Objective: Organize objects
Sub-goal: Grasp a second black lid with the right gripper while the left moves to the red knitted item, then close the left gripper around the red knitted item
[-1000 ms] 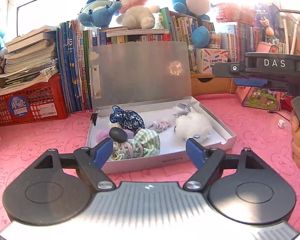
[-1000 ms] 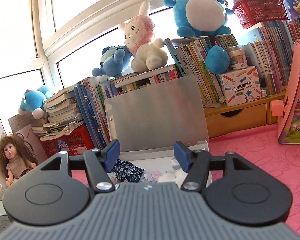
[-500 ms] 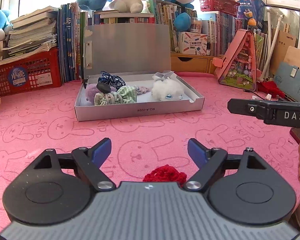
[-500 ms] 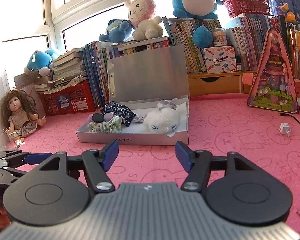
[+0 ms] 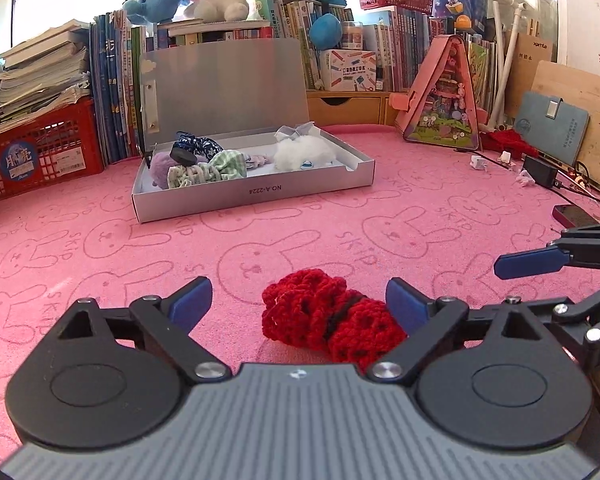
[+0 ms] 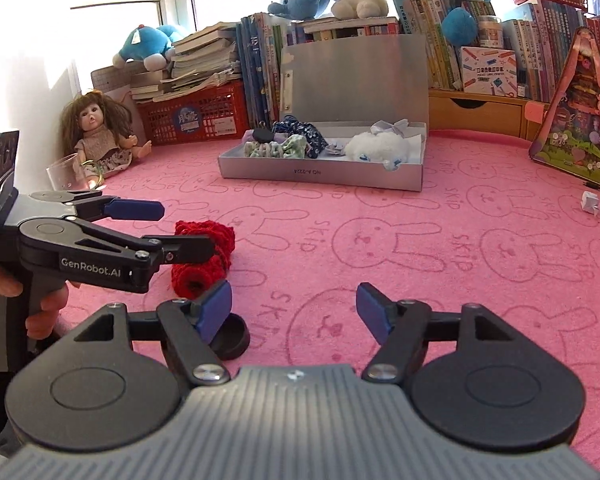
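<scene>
While the open grey box [image 5: 256, 194] near the books already holds several scrunchies and a white plush, a red crocheted scrunchie [image 5: 328, 316] and a small black round lid [image 6: 230, 338] lie loose on the pink mat [image 5: 380, 220], so sorting looks only partly done. Left gripper [image 5: 300, 306], its jaws just widened, straddles the red scrunchie without pinching it; right gripper [image 6: 294, 310], also just opening, holds nothing, the lid beside its left finger. Bare mat stretches to the box, whose low front wall must be cleared.

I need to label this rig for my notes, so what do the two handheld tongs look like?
Both match: the left tongs and the right tongs have a ribbed grey body, black linkage arms on round black discs with silver screws, and blue finger pads. From the side, the left one shows a grey handle and white "GenRobot.AI" lettering. No cables or sleeves are visible.
</scene>
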Motion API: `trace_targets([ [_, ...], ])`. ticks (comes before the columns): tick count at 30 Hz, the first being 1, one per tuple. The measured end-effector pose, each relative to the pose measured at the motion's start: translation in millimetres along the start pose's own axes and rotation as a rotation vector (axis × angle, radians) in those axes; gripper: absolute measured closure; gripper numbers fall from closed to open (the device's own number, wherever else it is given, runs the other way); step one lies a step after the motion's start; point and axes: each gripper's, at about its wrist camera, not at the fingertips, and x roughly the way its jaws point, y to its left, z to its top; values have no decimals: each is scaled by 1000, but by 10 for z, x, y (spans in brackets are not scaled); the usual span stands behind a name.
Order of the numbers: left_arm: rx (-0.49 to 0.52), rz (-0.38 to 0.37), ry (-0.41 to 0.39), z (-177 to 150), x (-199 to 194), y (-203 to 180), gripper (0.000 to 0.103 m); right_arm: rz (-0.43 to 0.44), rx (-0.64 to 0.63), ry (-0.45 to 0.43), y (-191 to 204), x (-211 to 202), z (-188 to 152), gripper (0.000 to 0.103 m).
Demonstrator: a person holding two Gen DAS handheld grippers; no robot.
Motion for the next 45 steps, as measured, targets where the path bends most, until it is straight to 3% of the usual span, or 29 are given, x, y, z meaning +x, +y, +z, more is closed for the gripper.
trace_targets([
  [3,-5,-13,1,-11,-2,21,6,40,-15,28,102,49,-57,26],
  [8,-9,-13,2,-17,10,23,6,27,-83,69,289,184,-138,38],
  [13,-12,-12,3,-19,18,23,5,-37,-118,49,364,202,-157,59],
  [16,-18,-12,4,-28,25,15,5,-81,-86,44,298,216,-129,65],
  [25,13,-33,5,-75,35,-70,5,-202,-3,15,115,240,-109,65],
  [38,108,-72,38,-164,118,-296,5,-258,61,-15,-3,236,-105,63],
  [45,113,5,43,-215,84,-235,5,-261,87,-21,-66,235,-102,62],
])
